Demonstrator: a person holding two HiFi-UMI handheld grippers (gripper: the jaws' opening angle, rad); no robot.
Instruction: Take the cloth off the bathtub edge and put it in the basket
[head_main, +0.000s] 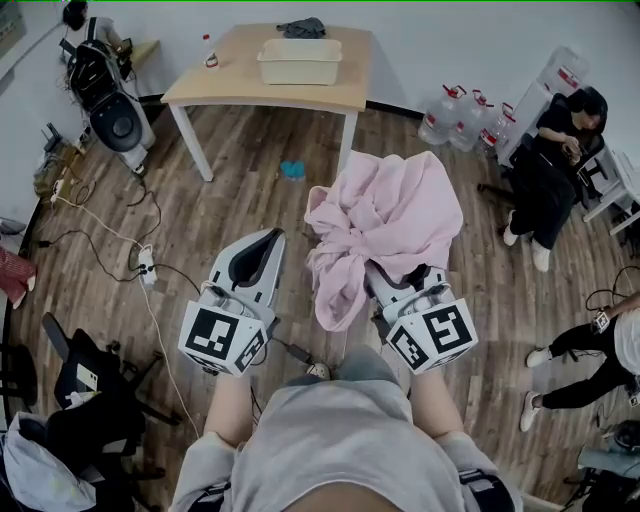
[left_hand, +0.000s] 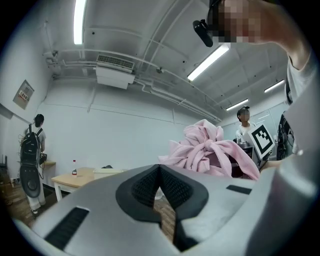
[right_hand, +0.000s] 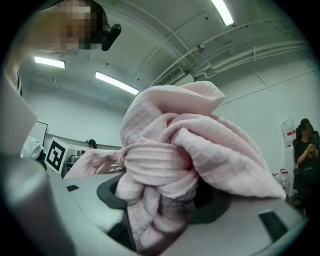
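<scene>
A bunched pink cloth (head_main: 385, 225) hangs in the air over the wooden floor, and my right gripper (head_main: 392, 280) is shut on it. In the right gripper view the cloth (right_hand: 170, 150) fills the space between the jaws and hides the fingertips. My left gripper (head_main: 260, 245) is held beside it on the left, shut and holding nothing; its pads (left_hand: 150, 182) meet at the tip. The left gripper view shows the cloth (left_hand: 207, 150) to its right. A cream basket (head_main: 299, 60) stands on the wooden table (head_main: 240, 85) far ahead. No bathtub is in view.
A dark cloth (head_main: 301, 28) and a small bottle (head_main: 210, 55) are also on the table. A blue item (head_main: 292, 169) lies on the floor before it. Water jugs (head_main: 465, 115) and seated people (head_main: 555, 160) are at the right, cables (head_main: 120, 240) and equipment at the left.
</scene>
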